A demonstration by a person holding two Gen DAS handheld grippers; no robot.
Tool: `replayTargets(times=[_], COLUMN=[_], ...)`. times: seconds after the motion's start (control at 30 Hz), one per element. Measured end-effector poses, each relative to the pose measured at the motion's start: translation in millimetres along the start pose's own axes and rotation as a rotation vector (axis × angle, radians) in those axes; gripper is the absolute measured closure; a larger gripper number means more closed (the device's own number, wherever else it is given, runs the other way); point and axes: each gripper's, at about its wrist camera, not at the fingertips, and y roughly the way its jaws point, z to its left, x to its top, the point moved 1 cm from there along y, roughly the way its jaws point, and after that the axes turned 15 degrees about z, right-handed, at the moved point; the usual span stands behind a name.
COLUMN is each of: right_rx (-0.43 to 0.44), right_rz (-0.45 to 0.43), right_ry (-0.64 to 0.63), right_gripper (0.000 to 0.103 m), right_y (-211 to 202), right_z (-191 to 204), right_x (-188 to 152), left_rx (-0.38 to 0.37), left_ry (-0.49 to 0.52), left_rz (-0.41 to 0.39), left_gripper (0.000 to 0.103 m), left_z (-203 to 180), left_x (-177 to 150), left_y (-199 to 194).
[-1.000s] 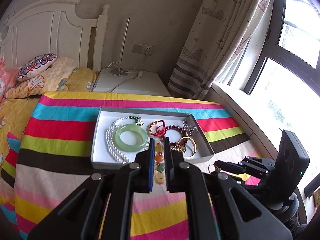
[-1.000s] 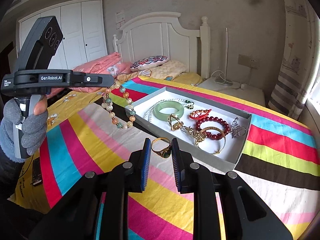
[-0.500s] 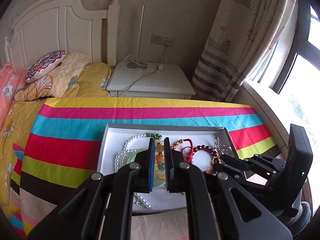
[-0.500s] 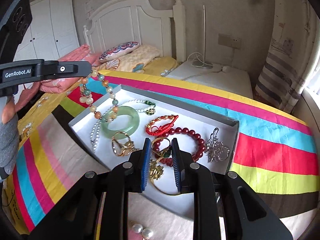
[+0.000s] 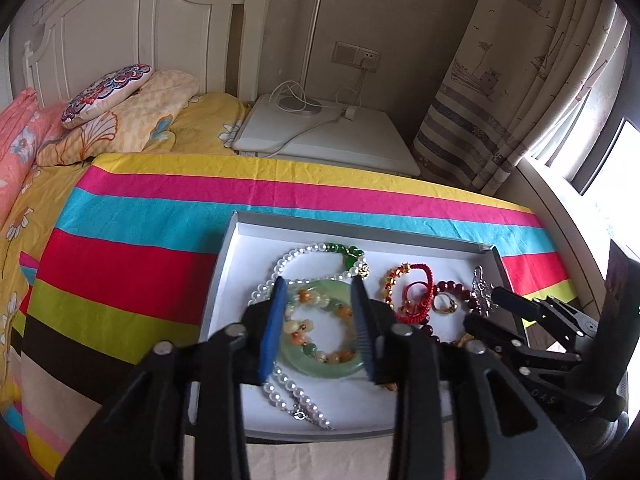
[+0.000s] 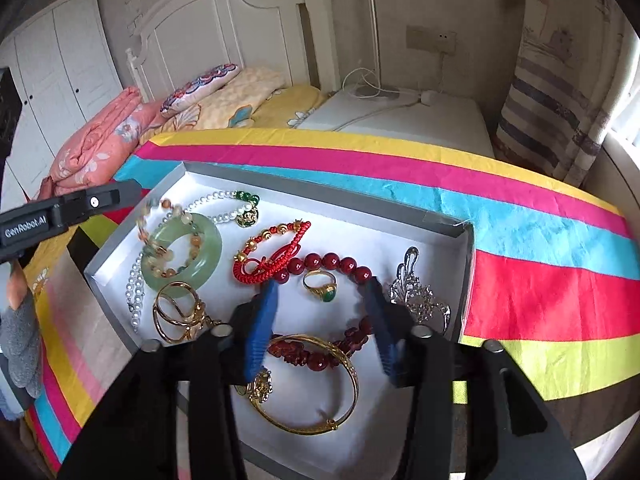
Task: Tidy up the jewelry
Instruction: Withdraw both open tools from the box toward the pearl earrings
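A grey-rimmed white jewelry box (image 5: 352, 230) (image 6: 320, 194) sits on the striped cloth. My left gripper (image 5: 318, 292) is open above it; the multicolored bead bracelet (image 5: 316, 334) (image 6: 168, 248) lies loose on the green jade bangle (image 5: 320, 368) (image 6: 208, 248). My right gripper (image 6: 322, 292) is open over the box; the gold ring with a green stone (image 6: 320, 285) (image 5: 445, 305) lies on the box floor between its fingers, inside the dark red bead bracelet (image 6: 332, 264).
The box also holds a pearl necklace (image 5: 292, 396), a red cord bracelet (image 6: 272, 254), a gold bangle (image 6: 316, 384), gold rings (image 6: 176, 312) and a silver brooch (image 6: 416, 292). A white nightstand (image 5: 328, 136) stands behind; pillows (image 5: 120, 120) lie at the left.
Both grippers opened over the box. The left let the bead bracelet drop onto the jade bangle; the right let the gold ring drop inside the red bead bracelet.
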Motion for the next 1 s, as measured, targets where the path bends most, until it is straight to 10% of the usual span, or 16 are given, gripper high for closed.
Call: replayTargets(times=[0.4,1.0], right_rx=[0.067,0.064], right_rz=[-0.103,-0.017], right_ry=[-0.046,-0.107], right_gripper=[0.045,0.043], right_y=[-57.1,-66.6], right_z=[-4.3,22.3], right_x=[-78.8,-156.4], left_rx=[0.096,0.067], left_ry=[0.002,0.101], left_rz=[-0.032,0.096], left_gripper=[0.015,0.009], left_z=[0.0,-37.4], left_x=[-77.1,-167.7], left_y=[-29.8,0.6])
